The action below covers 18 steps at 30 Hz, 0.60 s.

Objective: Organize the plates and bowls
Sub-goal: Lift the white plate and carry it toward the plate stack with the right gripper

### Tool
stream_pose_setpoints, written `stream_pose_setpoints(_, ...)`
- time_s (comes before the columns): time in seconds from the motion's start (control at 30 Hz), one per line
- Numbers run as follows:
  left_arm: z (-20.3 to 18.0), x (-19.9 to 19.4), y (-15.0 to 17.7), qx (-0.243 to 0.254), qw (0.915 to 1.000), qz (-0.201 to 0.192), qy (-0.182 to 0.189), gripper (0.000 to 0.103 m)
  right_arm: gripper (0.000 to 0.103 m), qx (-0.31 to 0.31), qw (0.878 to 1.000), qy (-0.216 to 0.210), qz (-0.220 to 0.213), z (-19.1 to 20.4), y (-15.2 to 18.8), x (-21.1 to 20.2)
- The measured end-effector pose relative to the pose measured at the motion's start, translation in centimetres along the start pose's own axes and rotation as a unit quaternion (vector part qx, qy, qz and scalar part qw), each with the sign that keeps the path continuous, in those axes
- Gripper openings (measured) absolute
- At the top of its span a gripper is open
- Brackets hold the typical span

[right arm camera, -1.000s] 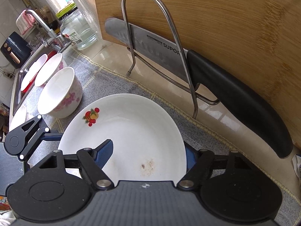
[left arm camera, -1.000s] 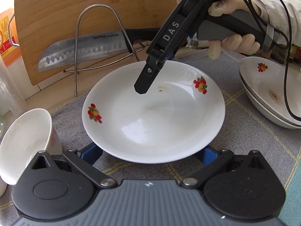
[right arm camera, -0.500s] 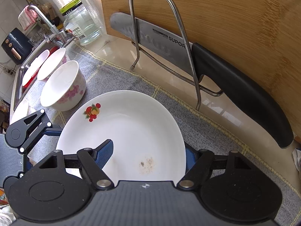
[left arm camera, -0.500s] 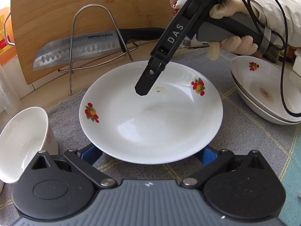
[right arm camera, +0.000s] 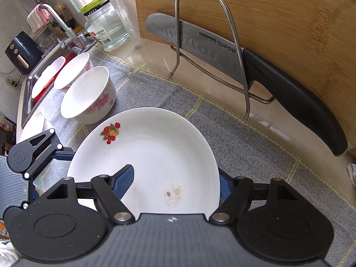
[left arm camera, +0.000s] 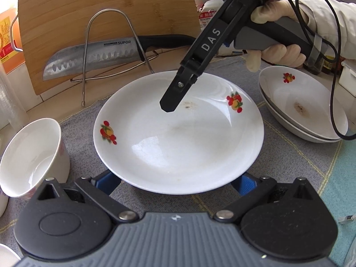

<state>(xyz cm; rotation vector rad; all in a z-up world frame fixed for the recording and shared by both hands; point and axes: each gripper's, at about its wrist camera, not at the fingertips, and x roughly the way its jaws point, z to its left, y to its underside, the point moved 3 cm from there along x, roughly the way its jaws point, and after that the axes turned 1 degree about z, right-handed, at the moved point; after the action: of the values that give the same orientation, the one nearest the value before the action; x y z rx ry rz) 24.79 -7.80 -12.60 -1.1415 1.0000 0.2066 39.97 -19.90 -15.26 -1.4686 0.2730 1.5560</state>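
A white shallow plate (left arm camera: 178, 138) with two small printed sprigs of red and orange fruit on its rim and a brownish speckled stain inside its well lies on the grey checked mat (left arm camera: 289, 155) that covers the counter, near the mat's back edge. The glaze is glossy and catches window light in a pale patch near its middle. The right gripper (right arm camera: 175, 181) straddles the plate's rim: one blue pad (right arm camera: 124, 179) lies over the inside of the plate and the other blue pad (right arm camera: 224, 185) sits outside, under the edge, with a wide gap between them, so it looks released rather than clenched on the rim. The left gripper (left arm camera: 178, 181) has its two blue fingertips spread at either side of the plate's near edge, tucked beneath it; whether they press on the plate cannot be told. A gloved hand (left arm camera: 276, 51) holds the right tool's handle. At the mat's right edge stand two stacked plates (left arm camera: 304, 104) of the same pattern, the top one stained too. To the left a white bowl (right arm camera: 89, 95) with pink flowers stands beside the plate. Behind the mat, a knife (left arm camera: 100, 55) rests in a wire rack (left arm camera: 106, 44) against a bamboo cutting board (left arm camera: 100, 4).
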Motion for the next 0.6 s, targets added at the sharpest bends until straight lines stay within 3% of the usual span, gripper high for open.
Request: stream_pose_setpoints(0.6, -1.4, -4.1, 0.8, -0.01, 0.9999, 0.0, 0.0, 0.103, 0.081, -0.011, 1.0, 0.003, -0.014, 3.6, 1.6, -2.2)
